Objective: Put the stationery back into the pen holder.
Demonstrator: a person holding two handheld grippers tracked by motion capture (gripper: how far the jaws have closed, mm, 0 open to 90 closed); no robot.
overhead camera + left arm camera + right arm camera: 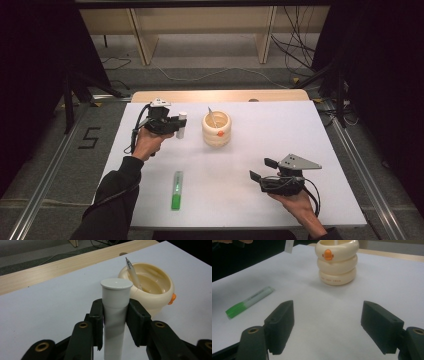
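Two grippers work over a white worktop (300,130). At far left, the left gripper (115,315) has its fingers (98,315) clenched on a white tube (115,302), held upright with its flat cap above them and just left of a cream holder (217,129). A pen (212,116) leans inside that holder, which bears an orange knob (327,254) on its near side. Near right, the right gripper (328,325) hovers with fingers released, nothing between them. A green marker (177,189) lies flat at near centre-left, well apart from both
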